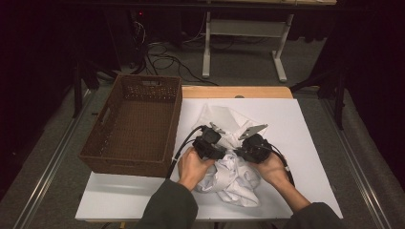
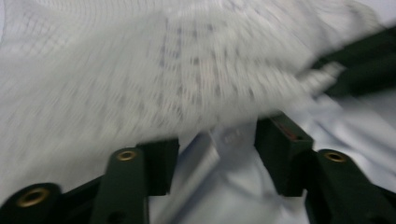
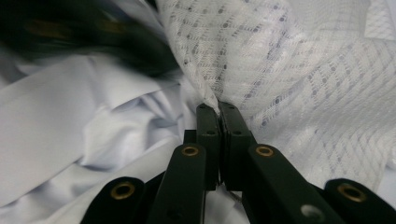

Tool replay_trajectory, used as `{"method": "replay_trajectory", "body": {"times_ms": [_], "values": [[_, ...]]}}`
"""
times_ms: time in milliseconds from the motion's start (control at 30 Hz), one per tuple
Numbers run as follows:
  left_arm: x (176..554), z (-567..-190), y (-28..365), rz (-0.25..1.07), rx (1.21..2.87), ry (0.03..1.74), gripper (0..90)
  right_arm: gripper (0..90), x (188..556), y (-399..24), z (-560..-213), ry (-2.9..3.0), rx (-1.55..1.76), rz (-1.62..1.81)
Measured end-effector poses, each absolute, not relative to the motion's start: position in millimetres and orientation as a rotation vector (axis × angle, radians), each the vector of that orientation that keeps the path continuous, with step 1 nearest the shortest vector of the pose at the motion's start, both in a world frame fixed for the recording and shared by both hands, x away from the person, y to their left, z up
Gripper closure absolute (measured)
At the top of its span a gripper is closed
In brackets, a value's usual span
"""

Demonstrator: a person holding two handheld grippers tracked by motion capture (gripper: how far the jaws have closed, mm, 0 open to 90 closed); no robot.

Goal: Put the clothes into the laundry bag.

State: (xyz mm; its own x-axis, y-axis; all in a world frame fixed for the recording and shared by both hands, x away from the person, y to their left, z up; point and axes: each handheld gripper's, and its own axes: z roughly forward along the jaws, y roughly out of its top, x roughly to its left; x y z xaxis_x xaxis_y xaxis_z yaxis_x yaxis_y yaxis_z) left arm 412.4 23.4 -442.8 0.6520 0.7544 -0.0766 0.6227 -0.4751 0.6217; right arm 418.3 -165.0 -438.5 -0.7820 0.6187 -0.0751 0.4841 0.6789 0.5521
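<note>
1. Pressed-together jaws of the right gripper (image 3: 218, 109) pinch the white mesh fabric (image 3: 299, 70) at its edge.
2. Left gripper (image 2: 217, 140), jaws spread, faces that fabric just ahead, over the crumpled white shirt (image 1: 234, 176) beside the wicker basket (image 1: 136, 164).

Two dark grey-green sleeves (image 1: 172, 207) are worn, reaching to the wrists. A black claw is carried in each hand: the left claw (image 1: 210, 142) and the right claw (image 1: 253, 147), each a blocky black body. A grey three-cornered plate (image 1: 252, 130) is mounted on top of the right claw, and a thick black cable (image 1: 184, 143) is trailed from the left claw. In the gripper views, matte black jaws are seen, with brass-coloured rivets (image 3: 190, 150) set into their arms, and square black pads (image 2: 280, 140) at the tips.
</note>
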Motion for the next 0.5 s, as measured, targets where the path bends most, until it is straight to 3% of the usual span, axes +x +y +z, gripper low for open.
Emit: {"method": "replay_trajectory", "body": {"times_ms": [200, 333, 367, 500], "values": [[398.7, -442.3, 36.1, 0.216, 2.325, 1.089, 34.4, 88.9, 425.5, -162.3, -445.7, 2.629, 0.91, 0.737], [409.9, -455.4, 30.1, 0.177, 2.292, 1.121, 33.4, 88.9, 427.0, -161.9, -446.7, 2.626, 0.918, 0.715], [412.8, -458.6, 28.1, 0.161, 2.281, 1.121, 34.7, 88.9, 427.8, -162.5, -446.7, 2.623, 0.922, 0.709], [416.6, -462.9, 24.6, 0.139, 2.259, 1.085, 58.6, 88.9, 429.4, -164.1, -447.2, 2.621, 0.929, 0.708]]}}
